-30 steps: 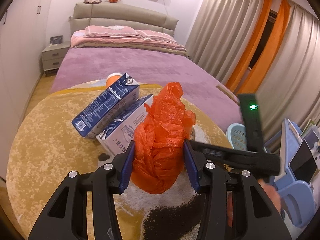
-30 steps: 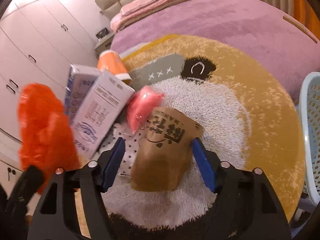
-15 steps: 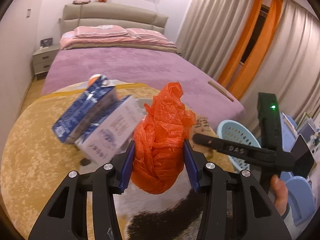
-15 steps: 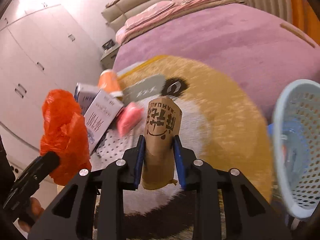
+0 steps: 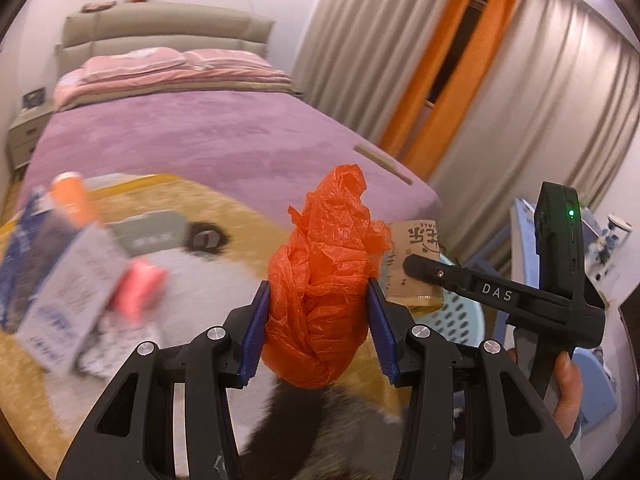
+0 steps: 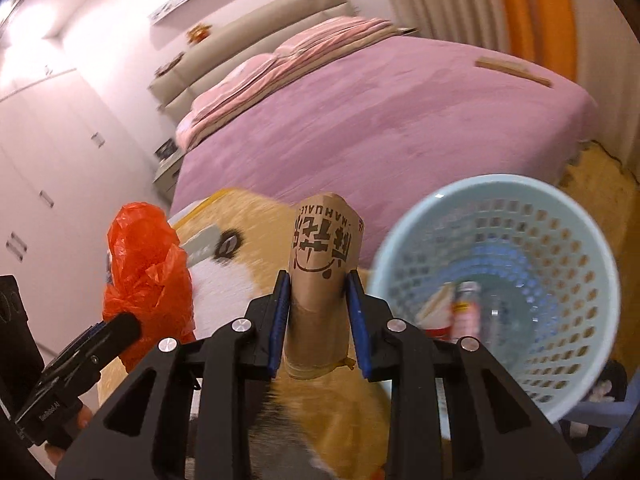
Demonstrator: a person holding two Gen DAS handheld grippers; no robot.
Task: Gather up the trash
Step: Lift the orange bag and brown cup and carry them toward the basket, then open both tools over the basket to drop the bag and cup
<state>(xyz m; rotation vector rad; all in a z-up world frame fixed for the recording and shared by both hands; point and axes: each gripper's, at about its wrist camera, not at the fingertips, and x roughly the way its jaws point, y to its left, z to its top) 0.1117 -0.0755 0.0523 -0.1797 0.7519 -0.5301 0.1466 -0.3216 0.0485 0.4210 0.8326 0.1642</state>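
Note:
My left gripper (image 5: 316,320) is shut on a crumpled orange plastic bag (image 5: 324,280), held above the rug. My right gripper (image 6: 318,322) is shut on a brown paper bag (image 6: 320,272) with black print, just left of a light blue perforated basket (image 6: 560,300). The basket holds a small bottle and some scraps. The orange bag also shows in the right wrist view (image 6: 146,268). The paper bag also shows in the left wrist view (image 5: 412,264), held over the basket (image 5: 460,320).
On the yellow round rug (image 5: 248,216), at left, lie two milk cartons (image 5: 68,292), an orange cup (image 5: 74,200) and a pink packet (image 5: 138,288). A bed with a purple cover (image 5: 200,140) lies behind. White wardrobes (image 6: 48,160) stand at left.
Both grippers have lifted and swung right toward the blue basket. The right gripper closed on the paper bag and raised it. The cartons have slid to the left edge of view.

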